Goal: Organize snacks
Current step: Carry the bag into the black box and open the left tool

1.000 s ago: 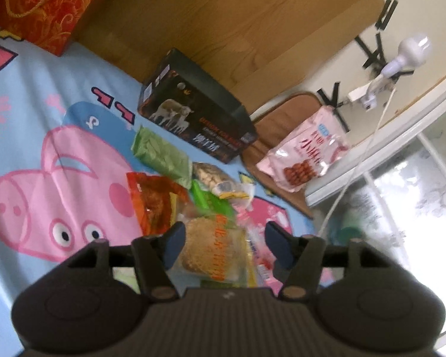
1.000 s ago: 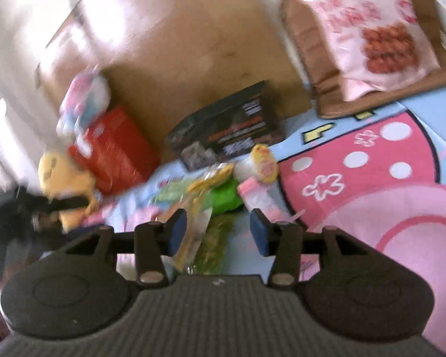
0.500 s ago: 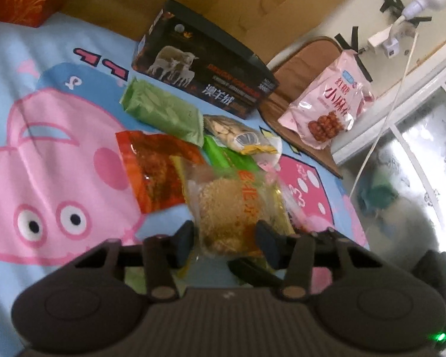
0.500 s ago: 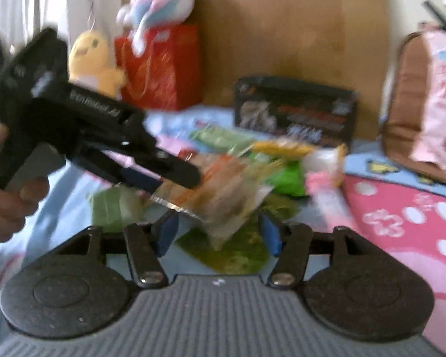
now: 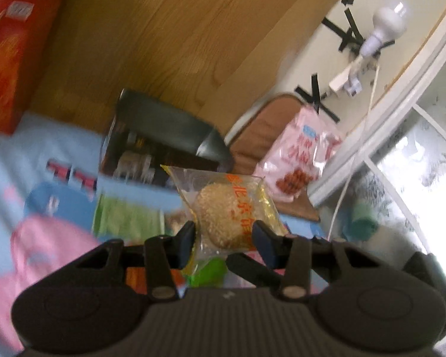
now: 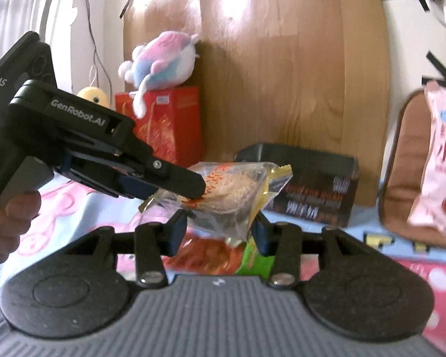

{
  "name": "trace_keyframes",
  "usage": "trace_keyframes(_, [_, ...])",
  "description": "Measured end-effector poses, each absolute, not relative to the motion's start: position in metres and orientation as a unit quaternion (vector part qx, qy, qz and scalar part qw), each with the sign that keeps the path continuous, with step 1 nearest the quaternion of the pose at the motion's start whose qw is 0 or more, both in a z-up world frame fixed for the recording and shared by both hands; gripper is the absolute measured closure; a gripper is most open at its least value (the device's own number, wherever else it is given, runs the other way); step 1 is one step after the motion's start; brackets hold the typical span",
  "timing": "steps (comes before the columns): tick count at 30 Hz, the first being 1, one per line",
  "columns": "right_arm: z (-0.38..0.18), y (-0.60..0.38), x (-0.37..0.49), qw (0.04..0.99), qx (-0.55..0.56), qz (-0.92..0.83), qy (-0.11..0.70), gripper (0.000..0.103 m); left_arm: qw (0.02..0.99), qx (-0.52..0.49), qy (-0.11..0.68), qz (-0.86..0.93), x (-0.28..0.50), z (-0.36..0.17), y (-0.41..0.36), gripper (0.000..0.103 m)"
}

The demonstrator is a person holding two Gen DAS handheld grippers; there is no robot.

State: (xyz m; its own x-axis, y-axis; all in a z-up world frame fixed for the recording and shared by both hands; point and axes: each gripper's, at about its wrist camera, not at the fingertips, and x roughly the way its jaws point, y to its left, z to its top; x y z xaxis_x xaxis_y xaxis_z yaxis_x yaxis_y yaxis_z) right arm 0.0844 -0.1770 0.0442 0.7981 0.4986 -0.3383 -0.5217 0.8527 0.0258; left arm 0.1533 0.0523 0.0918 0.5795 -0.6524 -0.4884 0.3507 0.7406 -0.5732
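Lifted off the mat, the sesame-cake packet (image 5: 223, 208) sits clamped in the left gripper (image 5: 224, 236).

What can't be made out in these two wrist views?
- Right wrist view: whether the right hand-held gripper, whose jaws have just been closing, actually presses the sesame-cake packet between its fingers. The crinkled film hides any contact.
- Left wrist view: the print on the black box and the green packet, both motion-blurred.
- Right wrist view: the pink snack bag, cut off by the right edge.
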Motion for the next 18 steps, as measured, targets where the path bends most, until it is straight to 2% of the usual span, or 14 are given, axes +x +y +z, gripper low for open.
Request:
trace_keyframes(5, [0.067,-0.182,0.155,0.949,-0.027,0.265,0.167,0.054,0.877,-0.198,0.34,-0.277,0.225,0.11,0.04,0.059])
trace_keyframes(11, [0.051,-0.177,0.249,0.944,-0.012,0.253,0.212,0.052,0.885,-0.189,0.364,-0.22,0.302,0.085,0.031,0.052])
trace_keyframes(14, [0.04,-0.18,0.269,0.948,-0.017,0.221,0.23,0.049,0.884,-0.21,0.357,-0.218,0.301,0.079,0.045,0.052])
trace_keyframes(18, [0.041,-0.218,0.251,0.941,0.046,0.234,0.241,0.049,0.878,-0.217,0.357,-0.233,0.271,0.078,0.059,0.052])
